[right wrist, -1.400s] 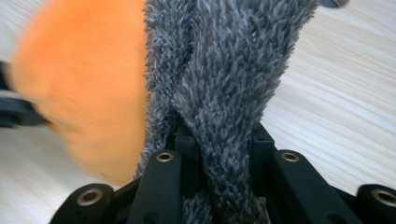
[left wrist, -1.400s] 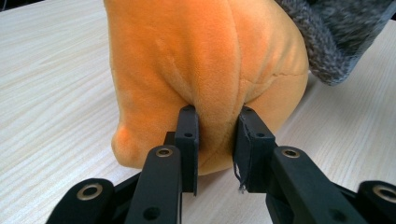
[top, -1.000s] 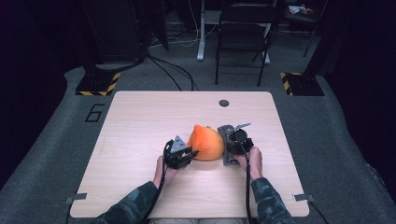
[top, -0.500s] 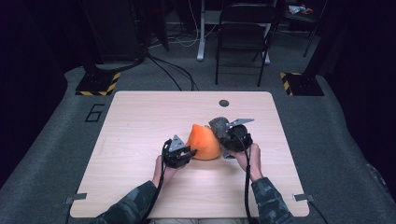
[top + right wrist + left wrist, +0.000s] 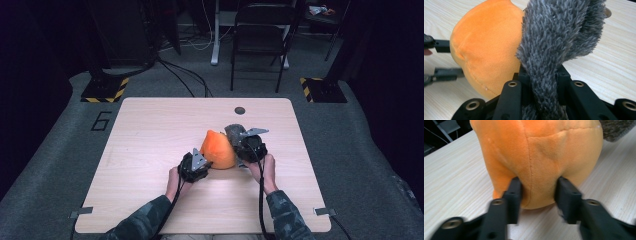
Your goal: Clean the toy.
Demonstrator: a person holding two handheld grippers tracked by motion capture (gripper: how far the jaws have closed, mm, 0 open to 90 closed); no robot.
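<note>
The wooden table [image 5: 150,150] is lying under everything in the high view, with a dark round grommet [image 5: 240,110] near its far edge and a black folding chair [image 5: 260,40] standing on the floor beyond it. No containers are standing on the table.

The orange plush toy [image 5: 218,149] is sitting near the table's middle, between the 2 grippers. The high view is showing it as a rounded mound; the left gripper view is revealing a seam running down its near side, and the right gripper view is showing its grey furry part [image 5: 554,45] rising at the toy's right.

The left gripper [image 5: 537,192] is at the toy's near left; its jaws have just been opening, yet the 2 pads are still denting the orange fabric at the base. The right gripper [image 5: 541,80] is pinching the grey furry part tightly between its jaws.
</note>
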